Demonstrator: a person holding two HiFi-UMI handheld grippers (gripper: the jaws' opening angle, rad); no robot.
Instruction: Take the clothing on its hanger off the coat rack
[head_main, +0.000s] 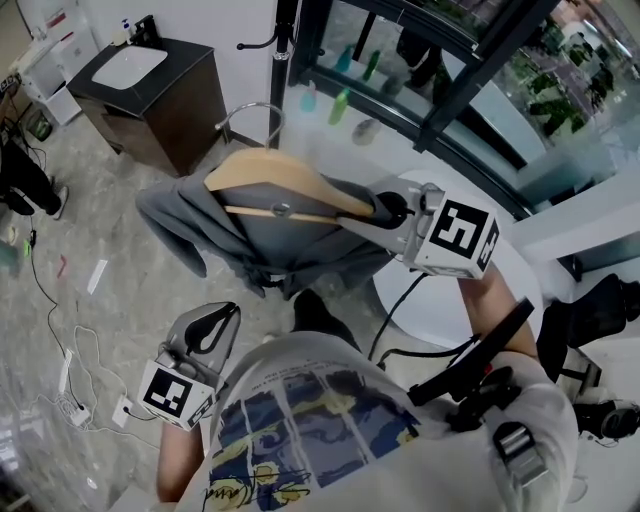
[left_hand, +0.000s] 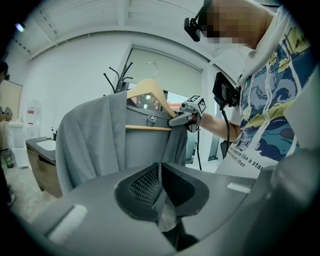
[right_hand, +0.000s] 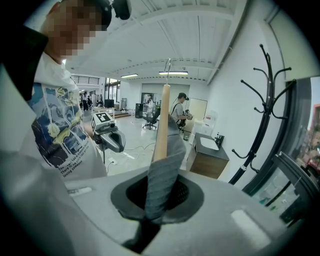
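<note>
The right gripper (head_main: 388, 212) grips one end of the hanger (head_main: 290, 180), whose grey clothing (head_main: 200, 225) hangs clear of the coat rack (right_hand: 265, 100), while the left gripper (head_main: 222, 318) is closed and empty; probably only carrying it away remains.

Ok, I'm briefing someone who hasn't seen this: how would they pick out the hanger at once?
In the head view, look below the black coat rack, at mid-frame, where a grey garment is held clear of it. The hanger lies across the garment's top, one end clamped in the right gripper. It is the only pale wooden arch, with a straight bar beneath.
</note>
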